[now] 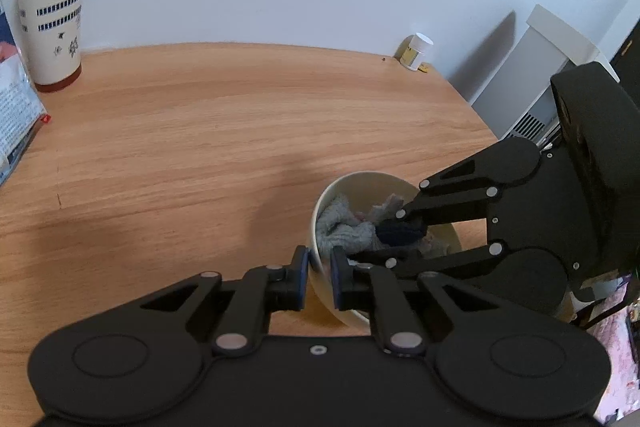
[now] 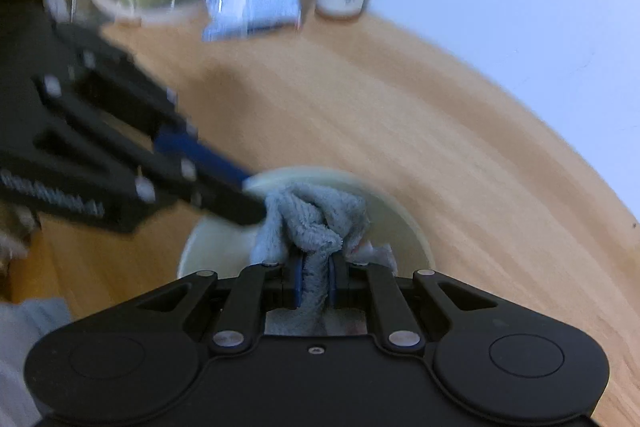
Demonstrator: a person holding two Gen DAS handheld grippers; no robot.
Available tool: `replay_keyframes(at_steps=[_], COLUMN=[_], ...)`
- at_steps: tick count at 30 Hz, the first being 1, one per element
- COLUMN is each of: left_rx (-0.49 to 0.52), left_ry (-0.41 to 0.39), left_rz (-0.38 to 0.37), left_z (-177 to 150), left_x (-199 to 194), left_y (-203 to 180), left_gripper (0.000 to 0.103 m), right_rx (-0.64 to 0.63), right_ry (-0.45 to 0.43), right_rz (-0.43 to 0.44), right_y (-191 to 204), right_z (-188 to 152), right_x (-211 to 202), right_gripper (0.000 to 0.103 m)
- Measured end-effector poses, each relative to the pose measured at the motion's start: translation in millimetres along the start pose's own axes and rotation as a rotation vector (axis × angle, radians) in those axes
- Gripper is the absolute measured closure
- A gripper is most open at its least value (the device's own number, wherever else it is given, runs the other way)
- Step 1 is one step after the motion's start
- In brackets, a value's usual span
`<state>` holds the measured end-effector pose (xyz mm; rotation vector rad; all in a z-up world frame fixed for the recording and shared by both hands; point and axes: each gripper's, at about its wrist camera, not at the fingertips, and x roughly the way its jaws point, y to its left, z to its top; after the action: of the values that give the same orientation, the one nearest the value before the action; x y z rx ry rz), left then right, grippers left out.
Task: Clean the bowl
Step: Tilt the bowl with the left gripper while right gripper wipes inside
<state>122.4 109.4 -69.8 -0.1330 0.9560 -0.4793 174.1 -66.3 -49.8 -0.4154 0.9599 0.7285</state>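
Cream bowl [image 1: 384, 183] sits on the wooden table [image 1: 200, 131], toward its near right part. Left gripper [image 1: 320, 277] clamped on the bowl's near rim: one blue pad outside the wall, the other inside. Right gripper [image 2: 316, 281] reaches in from the right, jaws pinched tight on a grey-blue terry cloth [image 2: 316, 211]; the cloth is bunched inside the bowl, against its bottom and far wall.

Far left on the table: a tall cream tumbler with a red lid [image 1: 50, 7], upright by the wall, and a printed plastic packet [image 1: 16, 103] just beside it. Far right corner: a small white-capped bottle [image 1: 416, 51]. Right wrist view is smeared with blur.
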Motion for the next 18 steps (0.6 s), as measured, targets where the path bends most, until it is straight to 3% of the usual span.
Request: replay_keyframes(at_steps=[5, 11, 18], left_rx=[0.002, -0.003, 0.004], left_ry=[0.009, 0.015, 0.013], left_rz=[0.004, -0.002, 0.002], left_z=[1.4, 2.3, 0.1], left_x=[2.4, 4.1, 3.1], left_y=[-0.6, 1.6, 0.0], left_gripper=[0.092, 0.092, 0.092], right_rx=[-0.011, 0.067, 0.029], right_ry=[0.038, -0.089, -0.04], right_rz=[-0.015, -0.049, -0.064], right_y=[-4.3, -23.6, -13.4], right_z=[5.6, 7.2, 5.6], right_x=[-14.3, -64.8, -46.5], right_gripper=[0.091, 0.091, 0.091])
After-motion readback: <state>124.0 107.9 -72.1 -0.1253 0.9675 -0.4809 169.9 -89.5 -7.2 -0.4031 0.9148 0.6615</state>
